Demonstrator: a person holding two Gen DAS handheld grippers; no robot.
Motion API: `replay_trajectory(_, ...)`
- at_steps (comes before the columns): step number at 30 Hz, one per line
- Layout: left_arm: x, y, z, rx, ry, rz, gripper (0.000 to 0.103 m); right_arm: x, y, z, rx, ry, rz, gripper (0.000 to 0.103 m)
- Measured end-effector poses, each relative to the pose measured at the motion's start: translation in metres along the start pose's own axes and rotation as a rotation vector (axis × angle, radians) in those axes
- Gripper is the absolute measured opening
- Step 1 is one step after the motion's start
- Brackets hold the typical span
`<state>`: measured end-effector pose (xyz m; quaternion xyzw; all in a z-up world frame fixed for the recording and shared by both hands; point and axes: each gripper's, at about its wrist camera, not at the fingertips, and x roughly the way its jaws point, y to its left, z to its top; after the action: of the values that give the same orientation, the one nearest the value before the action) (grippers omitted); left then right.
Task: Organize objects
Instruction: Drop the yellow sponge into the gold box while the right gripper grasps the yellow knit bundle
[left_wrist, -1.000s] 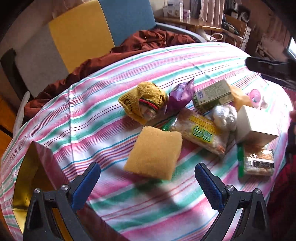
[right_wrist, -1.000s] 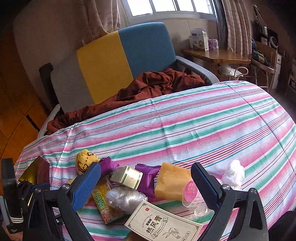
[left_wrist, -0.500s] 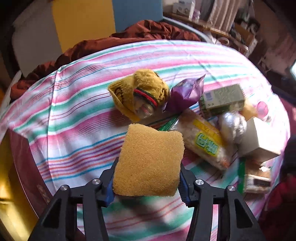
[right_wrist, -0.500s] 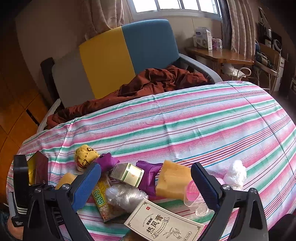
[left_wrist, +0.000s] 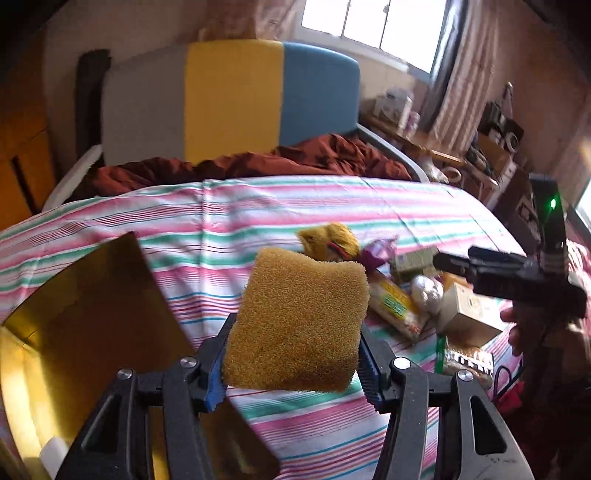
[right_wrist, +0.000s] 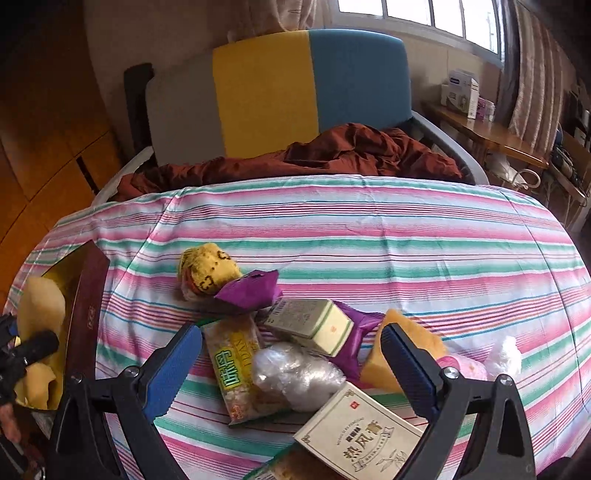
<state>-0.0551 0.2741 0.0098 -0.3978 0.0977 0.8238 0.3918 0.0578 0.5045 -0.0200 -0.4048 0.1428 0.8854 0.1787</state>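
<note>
The left gripper (left_wrist: 293, 363) has just closed on the yellow-brown sponge (left_wrist: 299, 325), and its blue-padded fingers (left_wrist: 214, 373) press the sponge's two sides, holding it clear of the striped tabletop (left_wrist: 229, 221). Just left of those fingers and below them lies the open gold-lined box (left_wrist: 85, 306), its dark red wall seen from the right wrist view at the cloth's left edge. The right gripper (right_wrist: 291, 365) stands wide, nothing between its fingers (right_wrist: 173, 369), hovering above the heap of things. Nearest them is the white printed carton (right_wrist: 360, 439); between the fingers lie the crumpled clear plastic bag (right_wrist: 295, 374) and the yellow snack packet (right_wrist: 234, 365). A little farther sits the pale green box (right_wrist: 308, 323) on a purple wrapper (right_wrist: 251, 291), with the yellow knitted item (right_wrist: 207, 269) beyond. Behind the right finger are an orange sponge block (right_wrist: 413, 343) and a pink cup (right_wrist: 467, 369). Past the tabletop lies a rust-red blanket (right_wrist: 332, 155) against a grey, yellow and blue chair back (right_wrist: 266, 96).
</note>
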Motion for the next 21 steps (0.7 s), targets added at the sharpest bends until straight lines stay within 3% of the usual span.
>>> replay_trajectory(8, -0.049, 0.1, -0.016, -0.167, -0.073, 0.18, 0.058, 0.024, 0.048, 0.017, -0.114, 0.041, 0.034, 0.099)
replay_trajectory(14, -0.074, 0.144, -0.037, -0.251, -0.096, 0.26, 0.058, 0.06, 0.079, 0.049, -0.193, 0.071, 0.024, 0.094)
replay_trajectory(17, -0.083, 0.155, -0.047, -0.29, -0.098, 0.277, 0.058, 0.094, 0.091, 0.059, -0.238, 0.129, -0.004, 0.091)
replay_trajectory(20, -0.089, 0.165, -0.059, -0.314, -0.09, 0.295, 0.058, 0.126, 0.096, 0.059, -0.262, 0.204, -0.043, 0.08)
replay_trajectory(21, -0.089, 0.169, -0.063, -0.321, -0.084, 0.303, 0.058, 0.135, 0.096, 0.057, -0.262, 0.231, -0.055, 0.068)
